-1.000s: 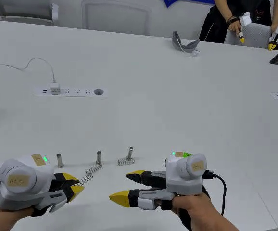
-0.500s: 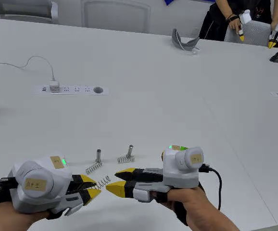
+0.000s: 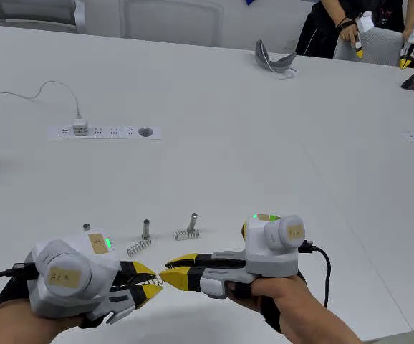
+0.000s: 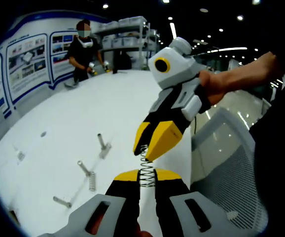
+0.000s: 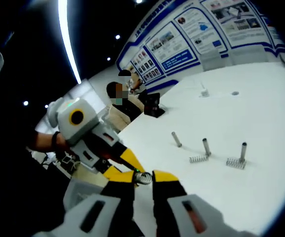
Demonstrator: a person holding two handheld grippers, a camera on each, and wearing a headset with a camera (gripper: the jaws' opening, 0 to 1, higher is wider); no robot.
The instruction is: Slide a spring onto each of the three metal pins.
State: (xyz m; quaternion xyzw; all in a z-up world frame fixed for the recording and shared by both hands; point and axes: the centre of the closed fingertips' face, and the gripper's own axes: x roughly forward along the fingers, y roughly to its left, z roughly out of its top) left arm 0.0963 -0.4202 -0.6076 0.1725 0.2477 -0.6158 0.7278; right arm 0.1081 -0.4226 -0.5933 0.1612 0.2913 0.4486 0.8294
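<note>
My left gripper (image 4: 146,175) clamps the spring (image 4: 144,162), I cannot tell if the right gripper (image 5: 142,178) holds its other end, so a release now may shoot it away.

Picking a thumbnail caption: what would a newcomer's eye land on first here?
Two yellow-tipped grippers meet tip to tip near the front edge of the white table: the left gripper and the right gripper hold one small spring between them in mid-air. Behind them three metal pins stand in a row, with two loose springs lying by the middle and right ones.
</note>
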